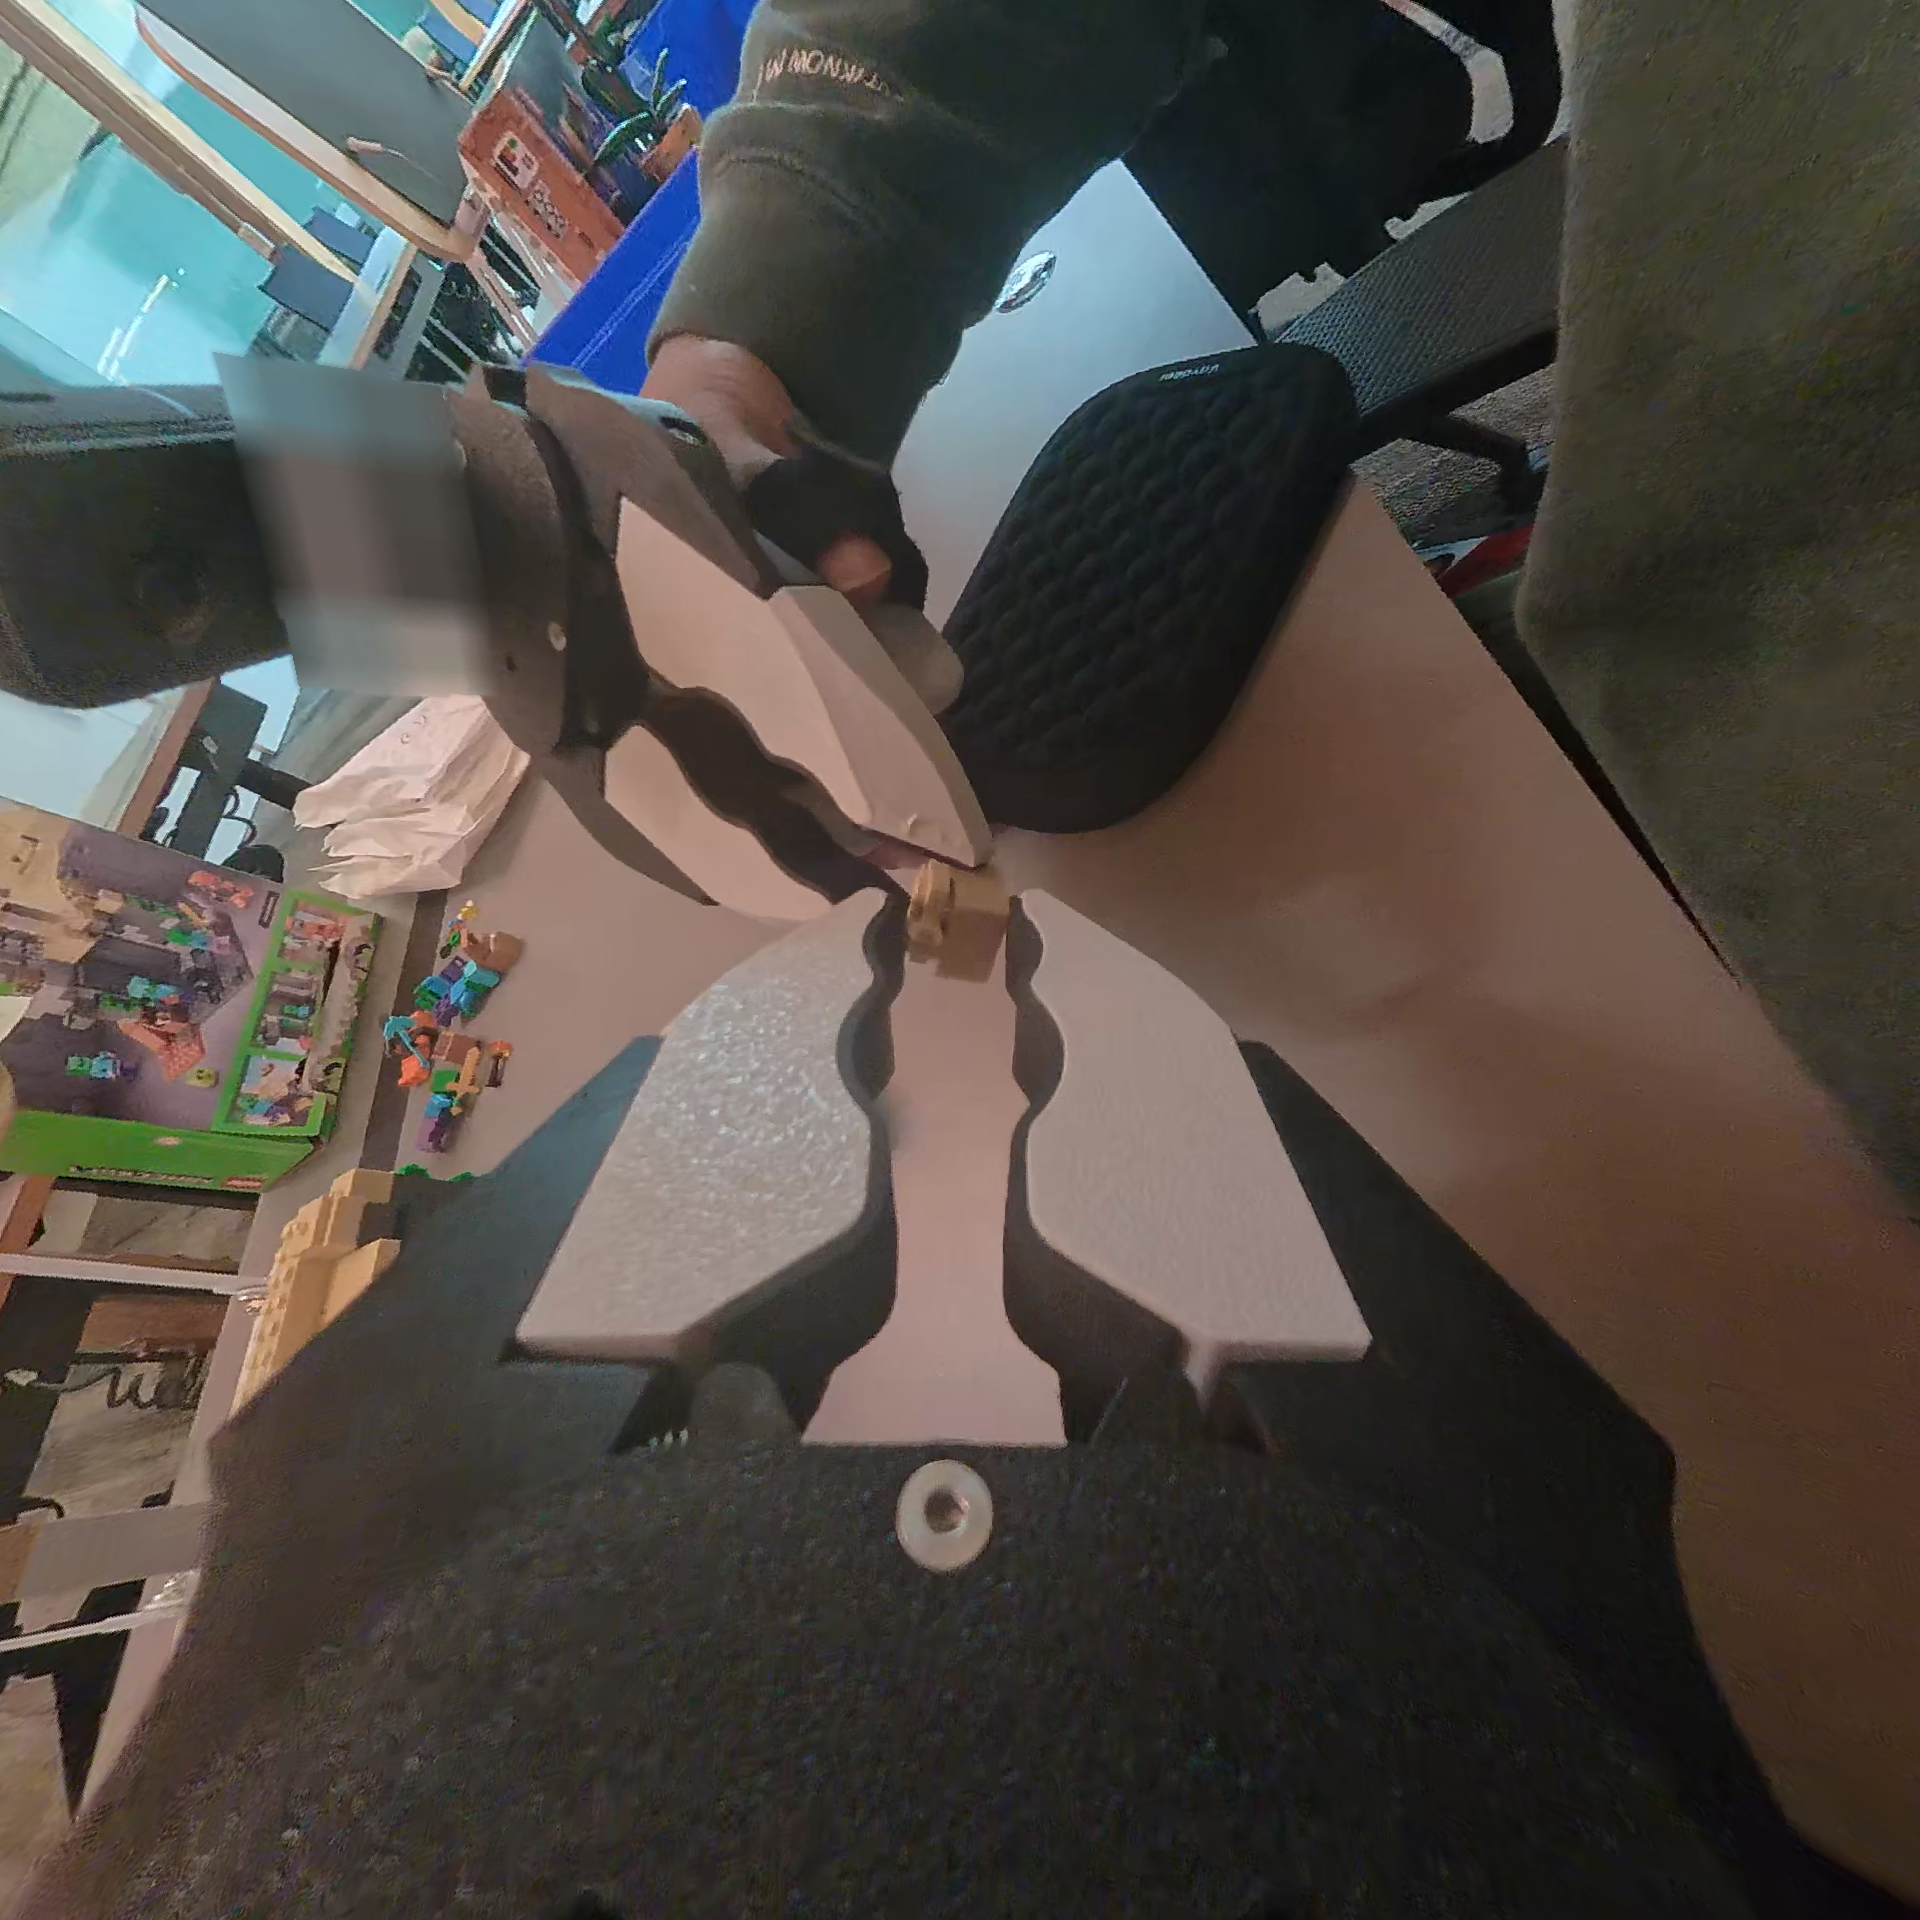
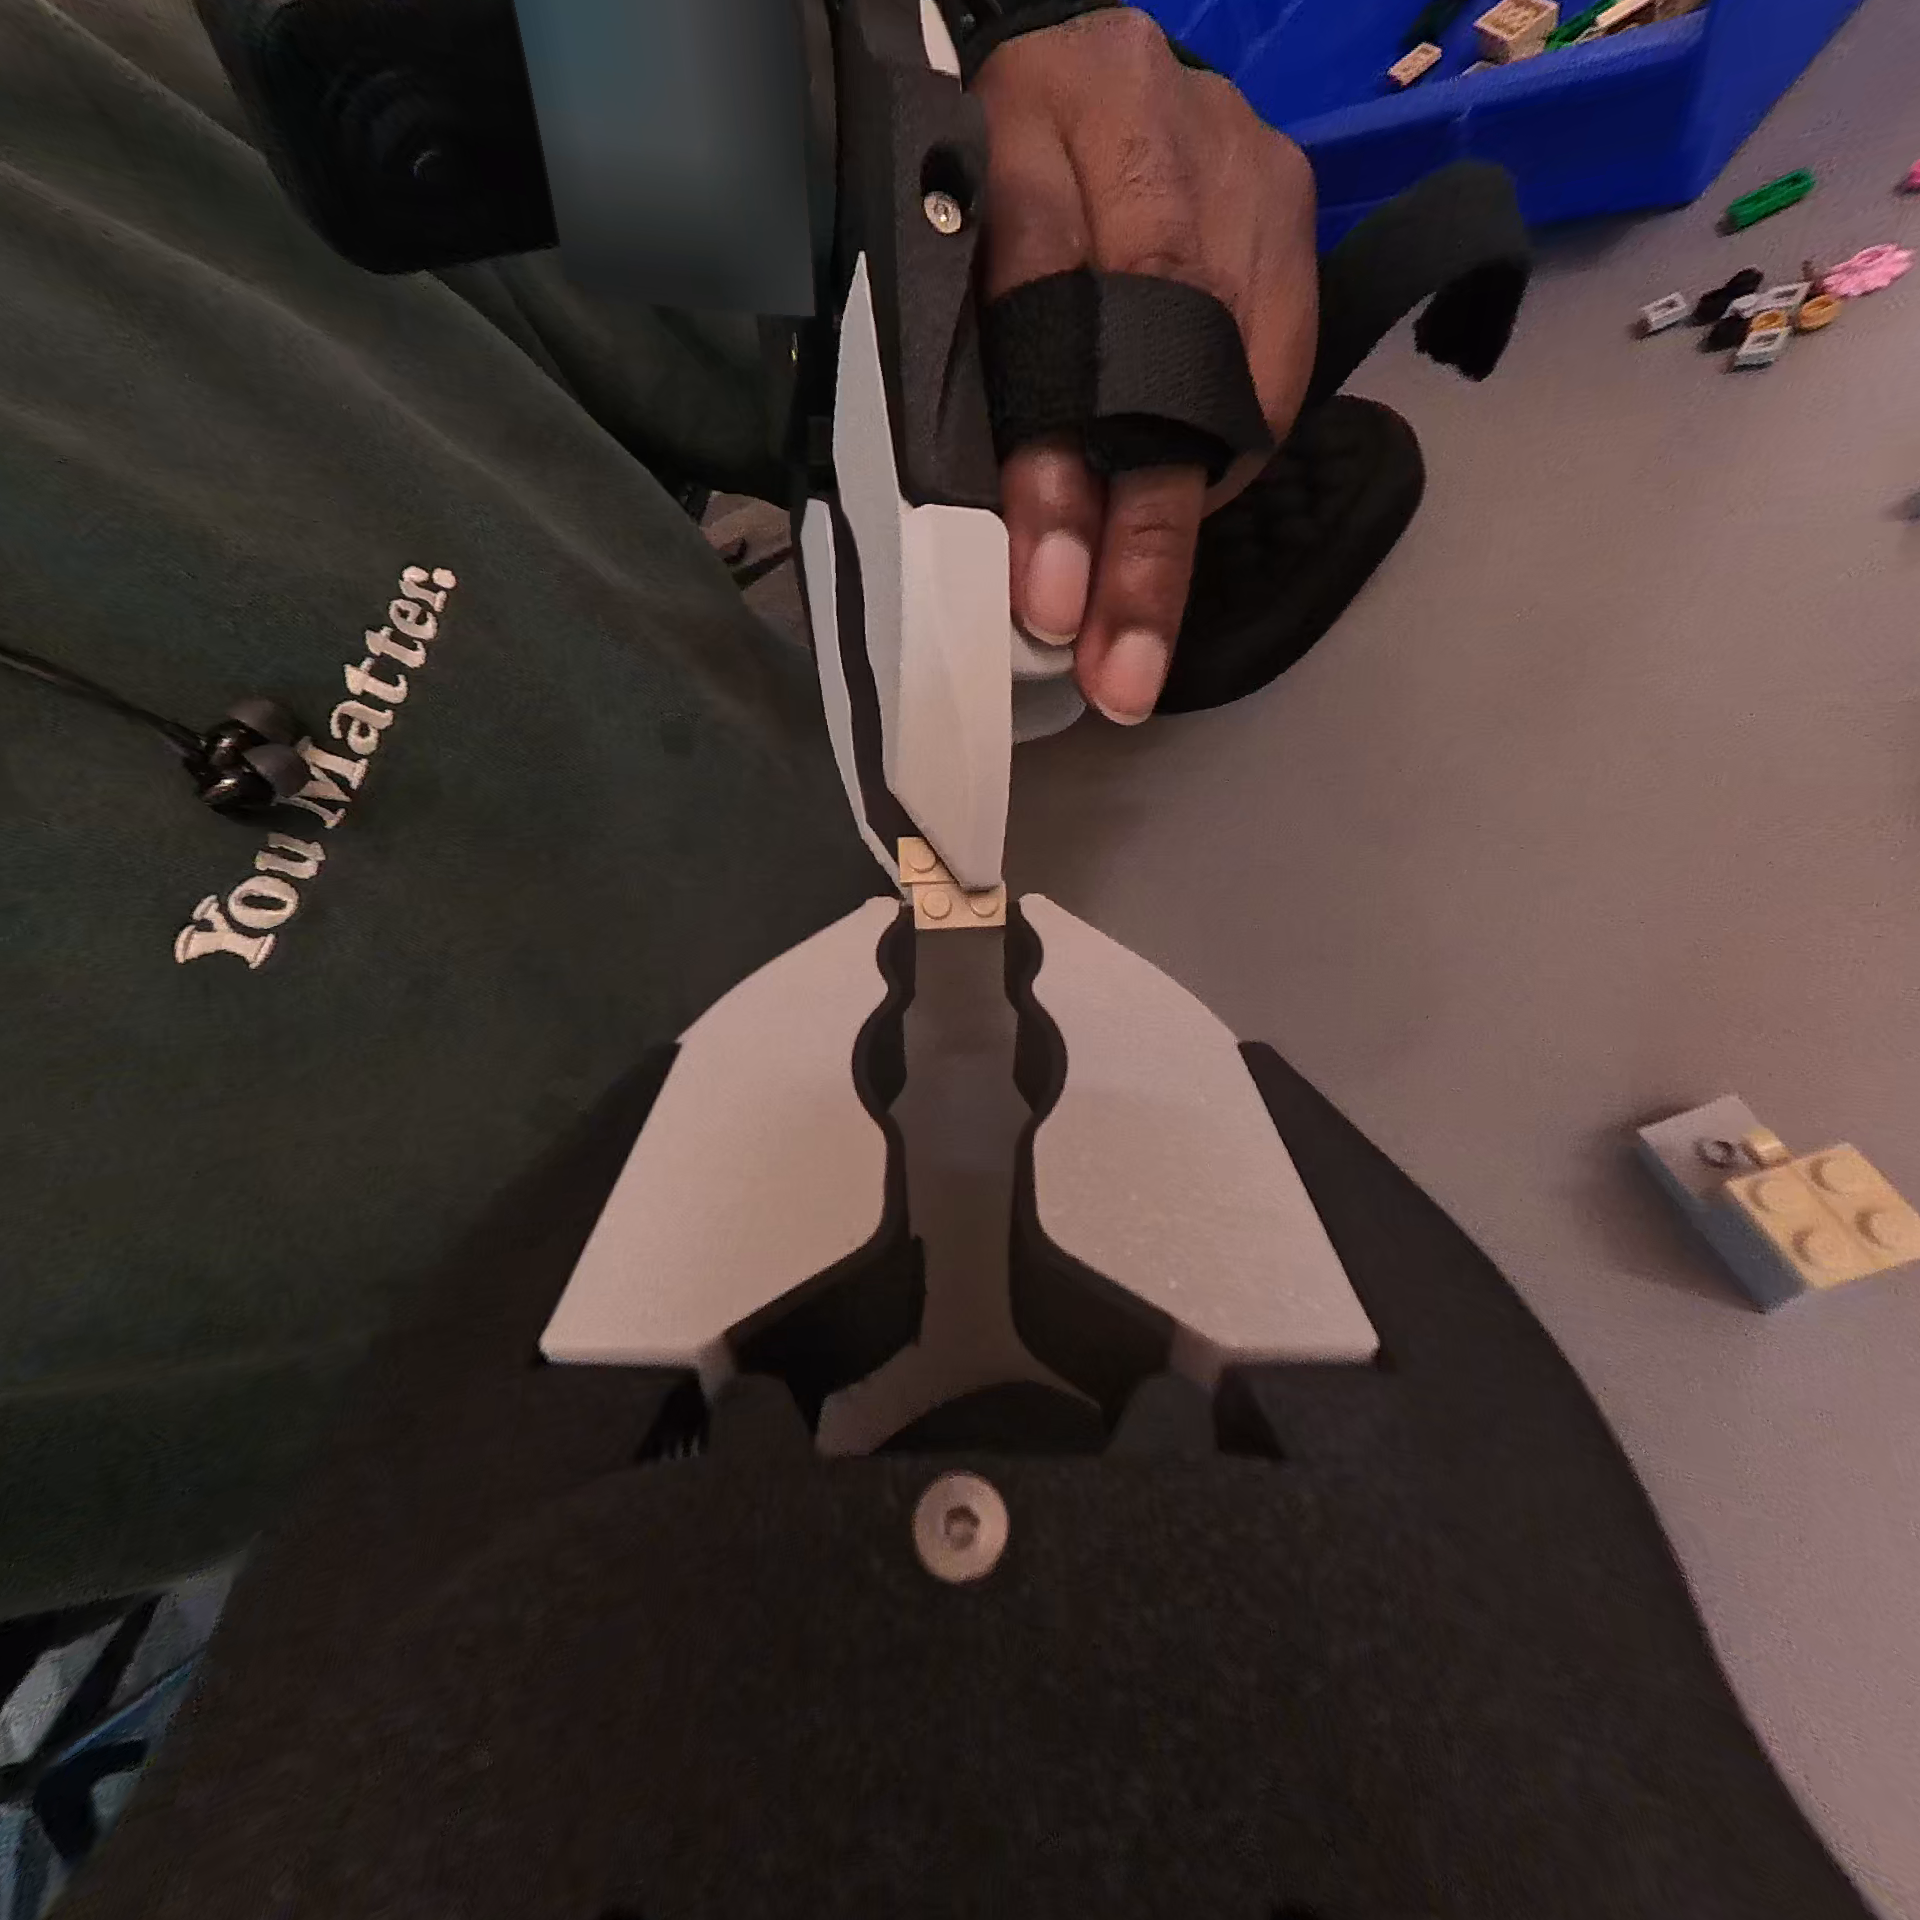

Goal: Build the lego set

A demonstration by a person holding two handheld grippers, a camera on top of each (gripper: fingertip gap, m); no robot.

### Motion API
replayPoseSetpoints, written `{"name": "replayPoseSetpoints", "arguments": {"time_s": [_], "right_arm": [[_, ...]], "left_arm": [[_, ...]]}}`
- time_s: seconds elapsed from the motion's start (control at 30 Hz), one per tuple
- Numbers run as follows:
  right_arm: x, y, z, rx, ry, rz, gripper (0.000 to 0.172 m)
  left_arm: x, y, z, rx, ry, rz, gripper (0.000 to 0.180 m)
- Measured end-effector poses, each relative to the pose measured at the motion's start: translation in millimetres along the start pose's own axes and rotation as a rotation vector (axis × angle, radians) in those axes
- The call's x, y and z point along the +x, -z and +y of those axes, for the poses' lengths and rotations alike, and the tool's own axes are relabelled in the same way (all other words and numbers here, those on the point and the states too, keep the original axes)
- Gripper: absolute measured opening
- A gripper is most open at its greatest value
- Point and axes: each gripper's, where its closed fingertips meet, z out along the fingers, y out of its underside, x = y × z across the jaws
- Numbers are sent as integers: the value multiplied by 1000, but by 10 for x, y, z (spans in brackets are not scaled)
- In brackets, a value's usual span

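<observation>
In the right wrist view my right gripper [image 2: 958,912] is shut on a small tan two-stud plate [image 2: 961,907], held across its tips above the grey table [image 2: 1455,831]. My left gripper [image 2: 951,873] comes down from above, edge-on, and grips a second small tan plate [image 2: 920,860] that meets the first at its far edge. In the left wrist view my left gripper [image 1: 961,914] has the tan pieces [image 1: 961,930] between its pads. The right gripper [image 1: 940,857] reaches in from the upper left and its tips touch them. Both are held close to a person's chest.
A black padded cushion [image 1: 1132,603] lies behind the grippers. A green toy box [image 1: 177,1039], loose coloured bricks [image 1: 447,1039] and a tan build [image 1: 312,1278] sit to the left. A blue bin [image 2: 1507,104], small loose pieces [image 2: 1756,312] and a grey plate with a tan brick [image 2: 1797,1205] are on the right. My left and right fingertips are right by each other.
</observation>
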Motion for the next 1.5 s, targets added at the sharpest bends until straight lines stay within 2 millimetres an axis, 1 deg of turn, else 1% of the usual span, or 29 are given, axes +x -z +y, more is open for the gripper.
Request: {"name": "replayPoseSetpoints", "arguments": {"time_s": [0.2,0.33,0.67,0.93,1.07,1.2,1.27,1.33,1.4,1.5], "right_arm": [[-82,-22,13,22,-100,-94,16],[-83,-6,23,33,-148,-127,16],[-101,-17,37,41,-185,-160,16],[-106,-40,44,43,-196,-185,16],[-113,-50,33,60,-199,-208,16],[-87,-59,43,63,-196,-199,16],[-46,-44,65,54,-188,-176,16],[42,-21,117,27,-172,-110,15],[178,-5,207,-22,-127,11,16],[404,26,355,-109,-45,220,16]], "left_arm": [[43,9,-56,17,-9,36,17],[43,-5,-69,7,-30,25,17],[58,-3,-84,6,-46,22,17],[70,4,-53,-9,-48,24,19],[90,16,-38,-15,-46,32,14],[84,17,1,-28,-34,21,15],[51,36,68,-55,-23,12,18],[-24,89,216,-107,-3,-12,20],[-101,178,428,-170,64,-26,19],[-217,347,832,-312,191,-67,17]]}}
